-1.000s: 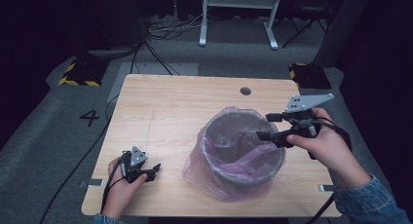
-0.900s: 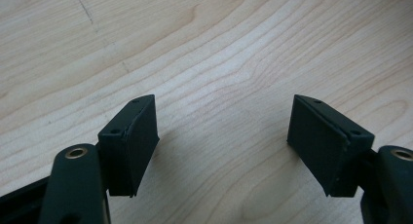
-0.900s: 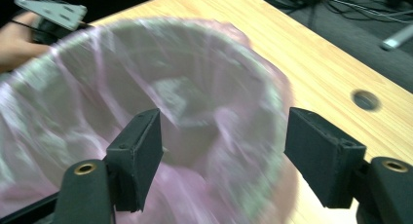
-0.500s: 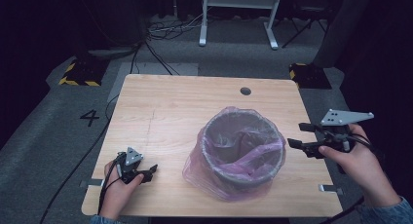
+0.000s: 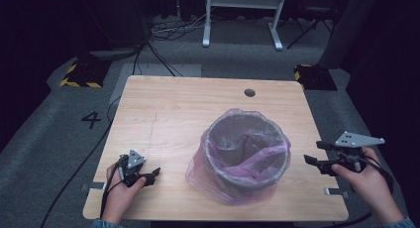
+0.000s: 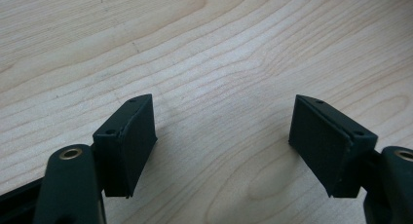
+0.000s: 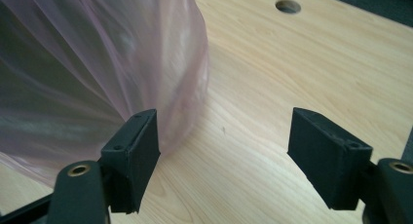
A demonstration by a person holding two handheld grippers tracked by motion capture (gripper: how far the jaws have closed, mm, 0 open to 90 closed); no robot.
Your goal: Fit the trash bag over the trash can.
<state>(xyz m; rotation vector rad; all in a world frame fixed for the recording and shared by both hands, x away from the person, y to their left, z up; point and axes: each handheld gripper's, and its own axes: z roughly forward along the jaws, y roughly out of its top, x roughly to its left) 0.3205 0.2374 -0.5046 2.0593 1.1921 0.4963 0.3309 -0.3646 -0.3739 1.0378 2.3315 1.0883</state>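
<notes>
The bin (image 5: 246, 151) stands in the lower right part of the table (image 5: 188, 104) in the high view, a grey round tub with a pink liner (image 5: 213, 178) folded over its rim and hanging loosely down the outside to the wood. Inside, part of the liner lies crumpled toward the lower right of the opening rather than pressed against the wall. In the right gripper view the liner (image 7: 97, 63) fills the upper left, its skirt bulging out onto the table.

The lining looks nearly done: the bag covers the rim all round as far as can be seen. What seems left is to smooth the inner folds, if that is wanted at all.

The right gripper (image 5: 317, 152) sits at the right edge of the frame, beside the bin but apart from it, jaws spread wide and holding nothing. The left gripper (image 5: 151, 176) rests at the lower left, well apart from the bin, its jaws likewise wide over bare wood (image 6: 219, 63).

A round hole (image 5: 249, 92) marks the table's far side.
</notes>
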